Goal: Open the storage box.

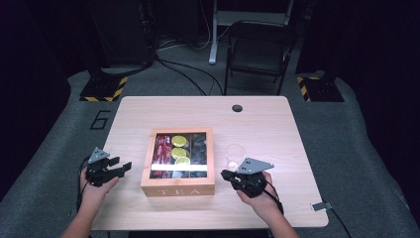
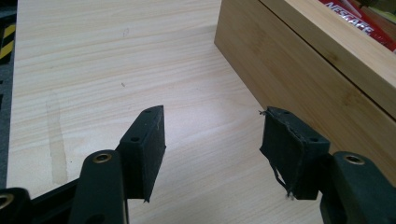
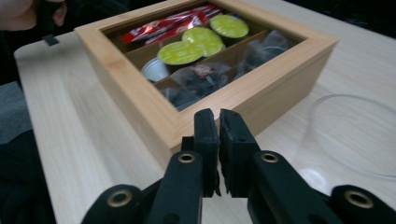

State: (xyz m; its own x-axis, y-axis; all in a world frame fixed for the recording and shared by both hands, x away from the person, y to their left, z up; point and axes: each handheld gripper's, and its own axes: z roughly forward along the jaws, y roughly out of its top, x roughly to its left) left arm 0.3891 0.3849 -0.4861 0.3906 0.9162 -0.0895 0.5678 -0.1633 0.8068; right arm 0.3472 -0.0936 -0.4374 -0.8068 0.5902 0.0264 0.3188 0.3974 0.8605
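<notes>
Tea box [image 1: 178, 162] mid-table, lid down. Left gripper [image 1: 120, 167] at its 9 o'clock, jaws apart, empty. Right gripper [image 1: 226, 174] at 4 o'clock, jaws pinched together, empty. Dark sachets [image 3: 205, 77] under the glass unreadable; clear cup [image 3: 355, 135] cut off.

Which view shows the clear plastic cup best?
High view: the whole clear plastic cup stands upright right of the wooden tea box. The right gripper view catches part of its rim, blurred.
</notes>
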